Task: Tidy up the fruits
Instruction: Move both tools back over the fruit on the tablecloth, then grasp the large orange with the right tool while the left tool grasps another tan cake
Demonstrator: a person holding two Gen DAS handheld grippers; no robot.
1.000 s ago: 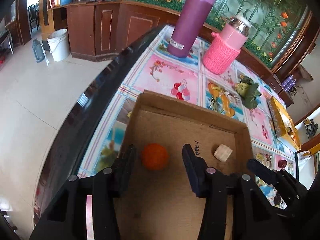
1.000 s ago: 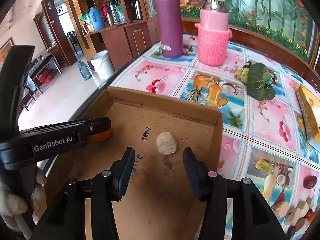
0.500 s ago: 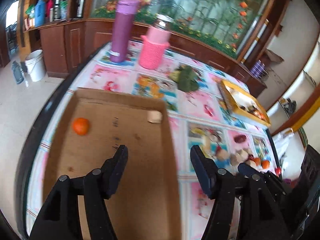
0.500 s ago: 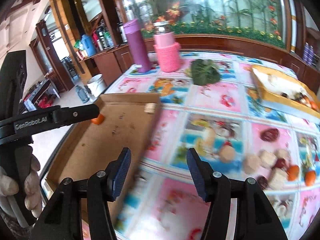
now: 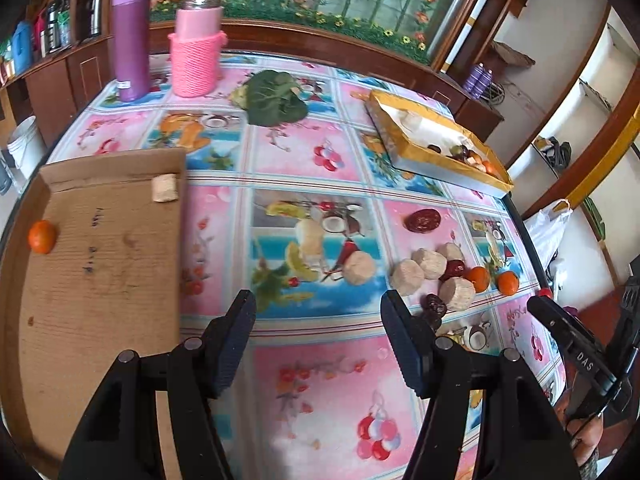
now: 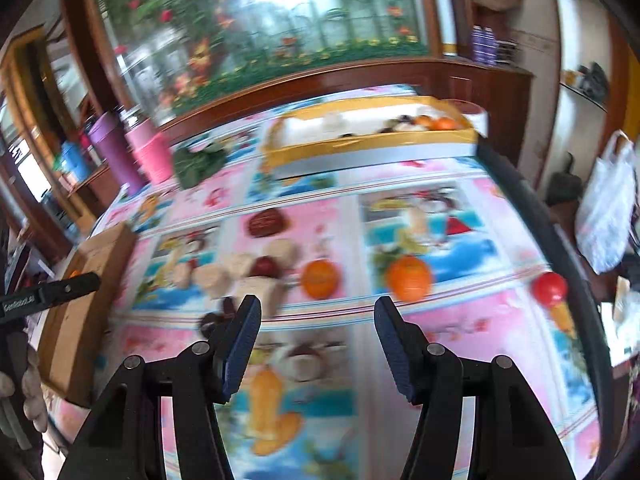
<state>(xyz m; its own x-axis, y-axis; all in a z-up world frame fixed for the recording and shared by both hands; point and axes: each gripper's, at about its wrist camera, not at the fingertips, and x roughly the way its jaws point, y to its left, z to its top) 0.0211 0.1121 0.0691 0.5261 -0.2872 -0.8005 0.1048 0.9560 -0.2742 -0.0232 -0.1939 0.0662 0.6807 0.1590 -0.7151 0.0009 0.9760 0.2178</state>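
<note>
A cardboard tray (image 5: 100, 280) lies at the table's left with an orange (image 5: 41, 236) and a pale beige piece (image 5: 164, 187) in it. A loose pile on the tablecloth holds several beige pieces (image 5: 407, 277), dark red dates (image 5: 422, 220) and two oranges (image 5: 478, 279). My left gripper (image 5: 316, 320) is open and empty above the cloth, left of the pile. My right gripper (image 6: 318, 320) is open and empty, just short of two oranges (image 6: 320, 278) (image 6: 410, 276) and the beige pieces (image 6: 212, 278). The right view is blurred.
A yellow tray (image 5: 440, 148) with mixed fruit stands at the back right. A purple bottle (image 5: 131, 36), a pink knit-covered flask (image 5: 196, 40) and a green leafy bunch (image 5: 272, 98) stand at the back. A small red fruit (image 6: 550, 286) lies near the right table edge.
Both grippers have swung right, away from the cardboard tray toward the fruit pile. Both stayed open and empty. The orange and beige piece remain in the tray.
</note>
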